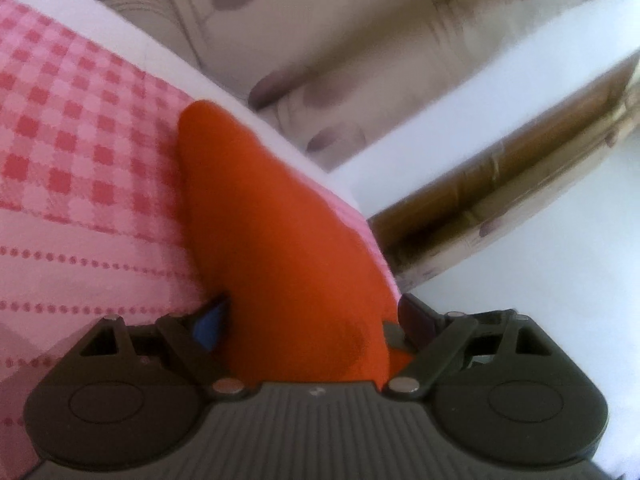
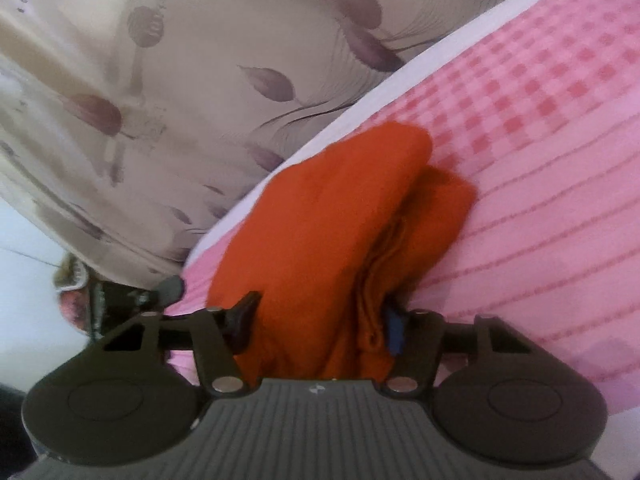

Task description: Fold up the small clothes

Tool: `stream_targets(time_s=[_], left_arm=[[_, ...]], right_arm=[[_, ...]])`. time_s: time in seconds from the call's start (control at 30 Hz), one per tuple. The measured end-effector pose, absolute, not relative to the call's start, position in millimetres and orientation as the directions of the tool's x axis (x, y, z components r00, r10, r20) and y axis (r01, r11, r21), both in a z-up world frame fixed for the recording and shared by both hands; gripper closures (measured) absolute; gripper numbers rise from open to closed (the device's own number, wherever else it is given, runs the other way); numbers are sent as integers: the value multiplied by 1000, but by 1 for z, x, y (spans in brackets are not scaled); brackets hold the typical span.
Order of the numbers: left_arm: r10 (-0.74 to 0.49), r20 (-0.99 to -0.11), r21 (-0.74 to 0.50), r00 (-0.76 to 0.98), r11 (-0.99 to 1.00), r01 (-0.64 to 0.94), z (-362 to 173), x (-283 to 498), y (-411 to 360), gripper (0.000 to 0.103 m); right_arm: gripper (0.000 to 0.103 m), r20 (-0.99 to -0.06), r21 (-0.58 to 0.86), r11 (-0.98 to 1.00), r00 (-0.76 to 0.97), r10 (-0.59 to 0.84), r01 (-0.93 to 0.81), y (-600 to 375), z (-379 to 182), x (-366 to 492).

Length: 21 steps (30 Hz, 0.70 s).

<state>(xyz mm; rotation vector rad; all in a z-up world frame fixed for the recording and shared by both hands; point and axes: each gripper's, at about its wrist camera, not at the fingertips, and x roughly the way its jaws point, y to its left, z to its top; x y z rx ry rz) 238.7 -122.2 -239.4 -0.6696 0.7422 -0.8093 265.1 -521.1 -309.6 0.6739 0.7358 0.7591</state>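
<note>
A: Gripping the orange garment (image 1: pixel 280 240) in my left gripper (image 1: pixel 310 320), left wrist view. Fingers clamped on the cloth; it runs forward over the pink checked cover (image 1: pixel 80 140), by the white edge (image 1: pixel 248 108).

B: Right wrist view?

A: My right gripper (image 2: pixel 320 320) is pinched on the same garment (image 2: pixel 320 220), bunched in folds between the fingers. Floral curtain (image 2: pixel 160 80) beyond.

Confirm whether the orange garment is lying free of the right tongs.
No: the right tongs grip the bunched orange fabric garment between their fingers, over the pink checked cloth.
</note>
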Motion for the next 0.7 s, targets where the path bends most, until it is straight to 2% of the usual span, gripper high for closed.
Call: stream_targets(time_s=[0.1, 0.17, 0.2, 0.27, 0.43, 0.5, 0.57, 0.6, 0.63, 0.7], left_arm=[[-789, -340, -713, 512, 571, 407, -240, 232, -135, 15], [-776, -353, -690, 522, 593, 414, -240, 230, -139, 18], [-773, -358, -686, 523, 598, 414, -241, 230, -140, 19], [-769, -366, -677, 524, 606, 418, -241, 230, -141, 19], [-737, -404, -612, 542, 658, 439, -242, 224, -149, 19], [-712, -420, -584, 562, 687, 433, -242, 222, -152, 23], [-661, -454, -527, 597, 740, 418, -241, 218, -158, 44], [-646, -463, -508, 607, 754, 416, -241, 217, -159, 48], [-638, -467, -496, 612, 762, 416, -241, 217, -160, 54], [-614, -469, -467, 635, 783, 412, -239, 213, -163, 60]], right_arm=[[44, -340, 743, 552, 496, 799, -379, -512, -308, 266], [52, -347, 744, 552, 487, 801, -377, -513, -307, 270], [50, -358, 738, 564, 493, 793, -371, -513, -308, 271], [48, -360, 730, 570, 497, 790, -377, -513, -306, 271], [27, -376, 726, 579, 491, 786, -371, -504, -299, 275], [26, -376, 704, 594, 505, 777, -390, -498, -298, 271], [42, -382, 653, 627, 529, 758, -426, -493, -298, 266], [56, -386, 654, 632, 535, 752, -417, -493, -301, 267], [60, -378, 669, 624, 538, 754, -405, -495, -304, 268], [63, -369, 655, 629, 548, 751, -420, -493, -305, 265]])
